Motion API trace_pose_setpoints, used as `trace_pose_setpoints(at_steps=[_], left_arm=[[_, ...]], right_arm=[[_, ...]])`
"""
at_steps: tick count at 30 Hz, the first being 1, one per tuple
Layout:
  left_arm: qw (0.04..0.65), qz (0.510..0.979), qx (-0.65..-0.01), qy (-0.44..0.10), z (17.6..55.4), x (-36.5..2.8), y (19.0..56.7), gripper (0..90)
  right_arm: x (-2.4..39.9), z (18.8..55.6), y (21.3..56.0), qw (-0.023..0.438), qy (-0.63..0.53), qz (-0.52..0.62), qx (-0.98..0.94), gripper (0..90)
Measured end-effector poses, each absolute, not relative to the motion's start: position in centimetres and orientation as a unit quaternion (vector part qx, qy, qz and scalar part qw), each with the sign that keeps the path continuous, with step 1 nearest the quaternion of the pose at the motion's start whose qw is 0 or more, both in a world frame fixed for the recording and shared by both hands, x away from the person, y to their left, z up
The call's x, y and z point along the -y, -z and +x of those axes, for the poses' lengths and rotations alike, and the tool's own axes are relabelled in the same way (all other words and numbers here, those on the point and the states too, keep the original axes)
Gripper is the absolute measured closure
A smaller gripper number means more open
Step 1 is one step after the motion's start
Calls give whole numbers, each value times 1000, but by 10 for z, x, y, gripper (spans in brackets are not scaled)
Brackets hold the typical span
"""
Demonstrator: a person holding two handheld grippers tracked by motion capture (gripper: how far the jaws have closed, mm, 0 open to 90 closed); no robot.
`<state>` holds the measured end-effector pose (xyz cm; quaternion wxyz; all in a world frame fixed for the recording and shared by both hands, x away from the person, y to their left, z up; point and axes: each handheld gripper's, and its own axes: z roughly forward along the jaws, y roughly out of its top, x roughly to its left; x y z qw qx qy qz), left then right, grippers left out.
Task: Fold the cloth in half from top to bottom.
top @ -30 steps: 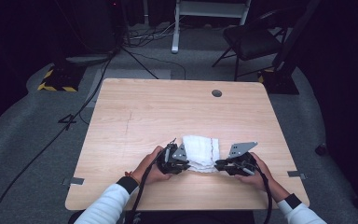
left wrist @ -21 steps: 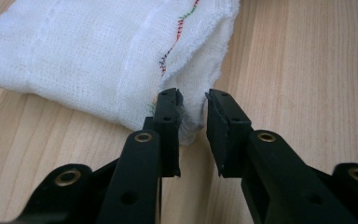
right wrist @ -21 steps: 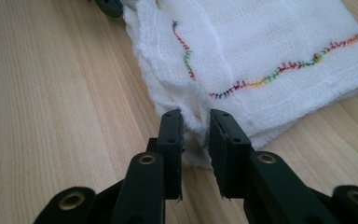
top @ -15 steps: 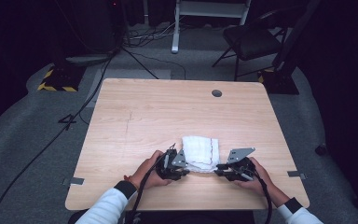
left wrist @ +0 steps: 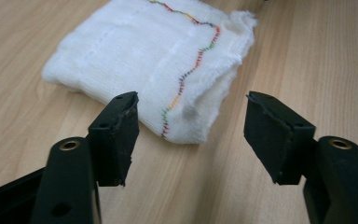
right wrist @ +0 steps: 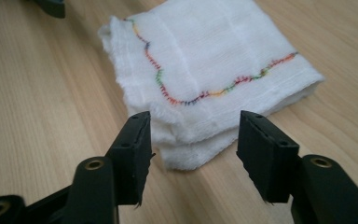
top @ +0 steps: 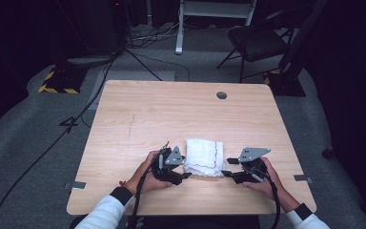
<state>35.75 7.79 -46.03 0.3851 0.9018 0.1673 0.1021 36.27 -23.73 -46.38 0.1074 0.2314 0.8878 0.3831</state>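
We see the folded white cloth [top: 204,157] flat at lower centre of the wooden table [top: 171,114], long axis running toward the far edge. Left gripper [top: 185,174] and right gripper [top: 225,172] flank its near corners; jaws have just been opening, gripping nothing. Cloth's far edge is cut off in the left gripper view.

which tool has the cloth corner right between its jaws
The right tool: a corner of the folded white cloth reaches in between its open jaws. The left tool has the cloth mostly ahead, toward one jaw.
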Motion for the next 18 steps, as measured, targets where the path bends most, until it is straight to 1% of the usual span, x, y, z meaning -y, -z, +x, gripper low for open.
trace_pose_setpoints(at_steps=[3,6,9,13,18], left_arm=[[393,894,-179,-119,362,-77,455,301],[402,886,-197,-122,374,-73,452,279],[392,889,-201,-122,384,-64,455,267],[365,904,-199,-101,389,-56,468,257],[320,924,-180,-110,378,-51,483,231]], right_arm=[[236,366,461,128,-387,243,-880,421],[232,372,460,132,-388,246,-879,411],[225,377,462,136,-381,247,-881,400],[218,379,468,130,-367,241,-889,389],[215,372,482,102,-344,219,-907,384]])
